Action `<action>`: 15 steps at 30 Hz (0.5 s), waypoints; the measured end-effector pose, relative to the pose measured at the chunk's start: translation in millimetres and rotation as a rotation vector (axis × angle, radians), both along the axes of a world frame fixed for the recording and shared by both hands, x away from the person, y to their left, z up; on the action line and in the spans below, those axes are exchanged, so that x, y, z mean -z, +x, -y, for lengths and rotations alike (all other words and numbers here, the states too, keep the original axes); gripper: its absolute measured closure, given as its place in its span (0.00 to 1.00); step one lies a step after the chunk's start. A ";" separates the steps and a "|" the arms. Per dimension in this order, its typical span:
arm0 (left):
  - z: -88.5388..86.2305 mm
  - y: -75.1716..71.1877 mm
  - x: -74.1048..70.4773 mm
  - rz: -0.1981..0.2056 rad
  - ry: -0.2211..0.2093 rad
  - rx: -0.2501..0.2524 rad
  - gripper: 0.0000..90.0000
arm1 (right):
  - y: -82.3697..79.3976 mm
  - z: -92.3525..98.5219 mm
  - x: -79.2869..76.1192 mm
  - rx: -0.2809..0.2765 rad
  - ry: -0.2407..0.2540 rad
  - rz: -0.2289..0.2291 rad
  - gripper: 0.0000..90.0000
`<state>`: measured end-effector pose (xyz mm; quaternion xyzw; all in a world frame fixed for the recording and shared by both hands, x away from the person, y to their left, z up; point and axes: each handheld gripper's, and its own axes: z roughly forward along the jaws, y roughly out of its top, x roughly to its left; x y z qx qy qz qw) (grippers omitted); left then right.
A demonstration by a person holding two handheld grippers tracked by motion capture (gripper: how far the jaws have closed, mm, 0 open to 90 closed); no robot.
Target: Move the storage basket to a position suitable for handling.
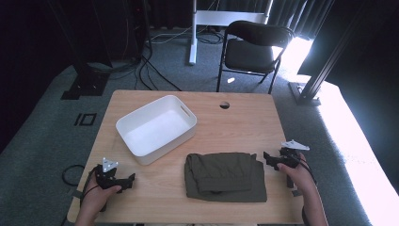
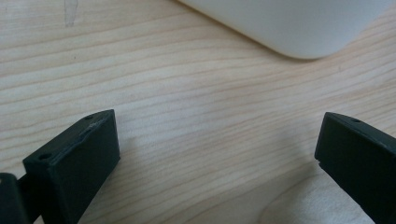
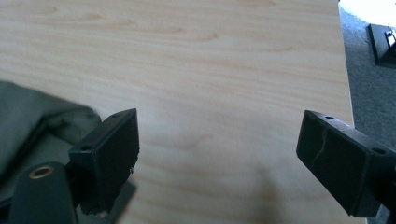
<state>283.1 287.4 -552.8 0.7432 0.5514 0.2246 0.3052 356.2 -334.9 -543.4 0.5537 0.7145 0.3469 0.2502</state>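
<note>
Both grippers, left (image 1: 123, 182) and right (image 1: 272, 159), are resting with jaws apart, flanking the folded garment (image 1: 224, 176) lying at the bin's (image 1: 141, 155) four o'clock; a one-sided pinch risks unfolding it.

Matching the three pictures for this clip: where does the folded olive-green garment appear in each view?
High view: the folded olive-green garment lies low and centre on the table, between the two grippers.
Left gripper view: not in it; the white bin is at the top.
Right gripper view: at the left edge, beside the near jaw.
Shared landmark: the light wood tabletop.
</note>
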 end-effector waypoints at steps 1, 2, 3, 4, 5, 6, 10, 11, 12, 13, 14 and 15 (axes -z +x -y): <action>0.0 0.0 0.0 0.000 0.000 0.000 0.01 | 0.0 0.0 0.0 0.000 0.000 0.000 0.14; 0.0 0.5 -1.3 0.000 0.000 0.002 0.01 | 1.9 -1.3 -1.2 -0.008 0.002 0.005 0.14; 0.3 1.3 -2.8 0.004 0.001 -0.003 0.01 | 6.2 -4.8 -3.1 -0.010 0.015 0.016 0.14; 0.8 1.7 -3.8 0.008 0.001 -0.005 0.01 | 8.5 -6.9 -4.0 -0.010 0.016 0.024 0.14; 1.2 2.1 -4.9 0.011 0.001 -0.004 0.01 | 10.7 -9.2 -4.8 -0.016 0.014 0.027 0.14; 1.6 2.4 -6.0 0.014 -0.001 -0.002 0.01 | 12.8 -11.8 -5.7 -0.021 0.016 0.031 0.14; 3.2 3.6 -7.3 0.011 -0.007 0.004 0.01 | 21.0 -21.4 -10.5 -0.036 0.029 0.052 0.15; 3.2 3.6 -7.3 0.011 -0.007 0.004 0.01 | 21.0 -21.4 -10.5 -0.036 0.029 0.052 0.15; 4.4 4.1 -6.8 0.009 0.002 0.003 0.01 | 24.8 -26.6 -12.6 -0.047 0.025 0.057 0.15; 4.7 4.4 -7.0 0.010 0.005 0.003 0.01 | 26.5 -29.7 -13.4 -0.048 0.027 0.059 0.15; 4.8 4.6 -7.5 0.011 -0.003 0.003 0.01 | 28.2 -32.6 -14.1 -0.057 0.017 0.060 0.15; 4.8 4.6 -7.5 0.011 -0.003 0.003 0.01 | 29.8 -35.7 -15.1 -0.059 0.015 0.061 0.15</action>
